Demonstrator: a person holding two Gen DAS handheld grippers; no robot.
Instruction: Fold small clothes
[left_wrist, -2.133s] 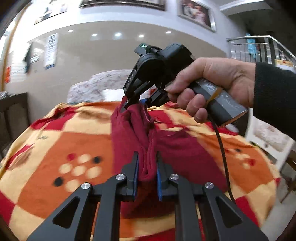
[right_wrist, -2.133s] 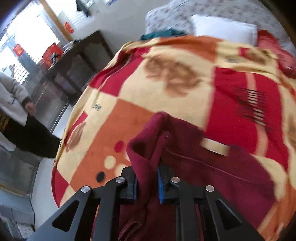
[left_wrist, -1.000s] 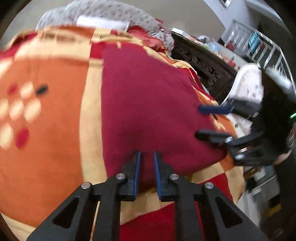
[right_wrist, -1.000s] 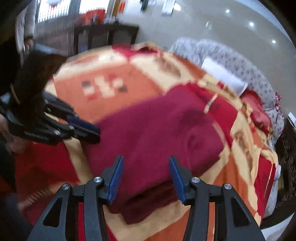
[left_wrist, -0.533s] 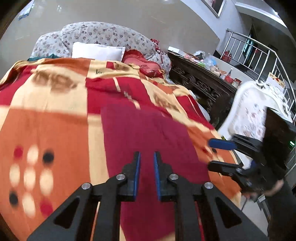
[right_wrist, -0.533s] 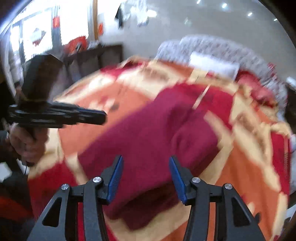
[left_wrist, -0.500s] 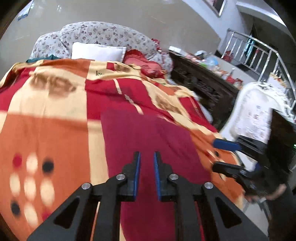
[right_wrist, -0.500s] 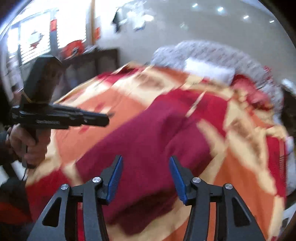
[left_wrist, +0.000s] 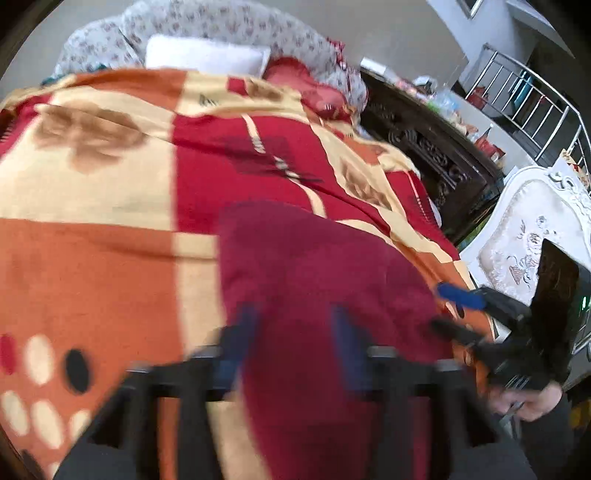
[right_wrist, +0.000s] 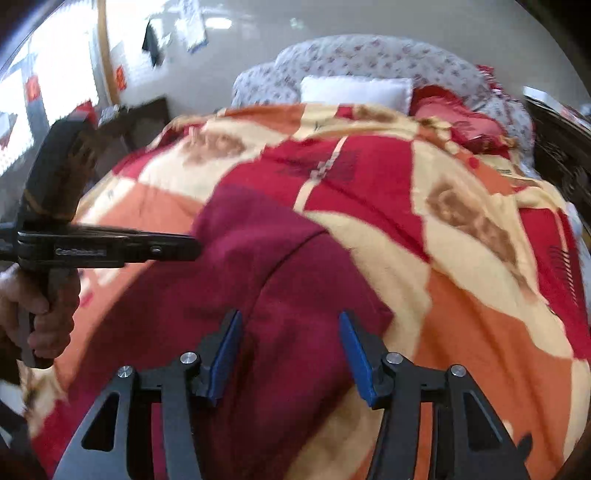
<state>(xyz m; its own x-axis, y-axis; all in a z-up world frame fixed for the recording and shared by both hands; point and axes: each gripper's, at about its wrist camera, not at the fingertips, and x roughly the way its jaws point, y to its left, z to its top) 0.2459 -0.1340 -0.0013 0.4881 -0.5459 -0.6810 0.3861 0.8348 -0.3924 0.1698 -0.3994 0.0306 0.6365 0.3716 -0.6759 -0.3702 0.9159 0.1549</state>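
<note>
left gripper (left_wrist: 295, 354) now parted | right view: garment (right_wrist: 258, 280) fold seam

- Left hand-held gripper (left_wrist: 293, 343) is motion-blurred in its own view.
- Maroon garment's (right_wrist: 258, 280) near edge is cut off by the frame bottom.
- Items on the dark cabinet (left_wrist: 424, 147) are too small to identify.

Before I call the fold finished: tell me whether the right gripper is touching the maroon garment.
Cannot tell. In the right wrist view the right gripper is open with the maroon garment behind it, but neither view shows contact or a gap.
</note>
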